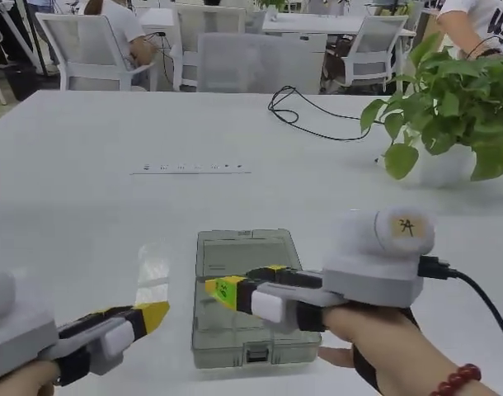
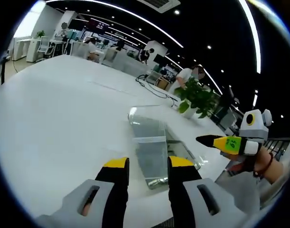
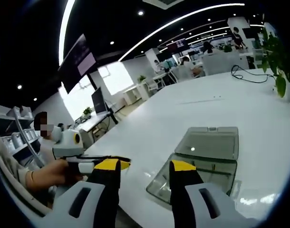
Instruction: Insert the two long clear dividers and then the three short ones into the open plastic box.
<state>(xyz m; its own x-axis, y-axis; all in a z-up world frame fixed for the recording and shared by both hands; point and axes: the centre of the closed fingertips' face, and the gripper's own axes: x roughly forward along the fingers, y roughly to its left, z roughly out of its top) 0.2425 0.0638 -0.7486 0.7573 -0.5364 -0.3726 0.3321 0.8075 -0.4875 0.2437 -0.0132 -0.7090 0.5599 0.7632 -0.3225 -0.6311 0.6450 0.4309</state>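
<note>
Left gripper [image 1: 155, 313]: low and left of the plastic box [image 1: 235, 338], jaws apart, nothing between them.
Right gripper [image 1: 223, 289]: over the box, jaws parted and empty.
Plastic box: on the white table [image 1: 86, 206], lid lying open flat in the right gripper view.
Thin strip [image 1: 190, 170]: beyond the box, too faint to identify.
Potted plant [image 1: 449, 107]: beyond the box, rightward.
</note>
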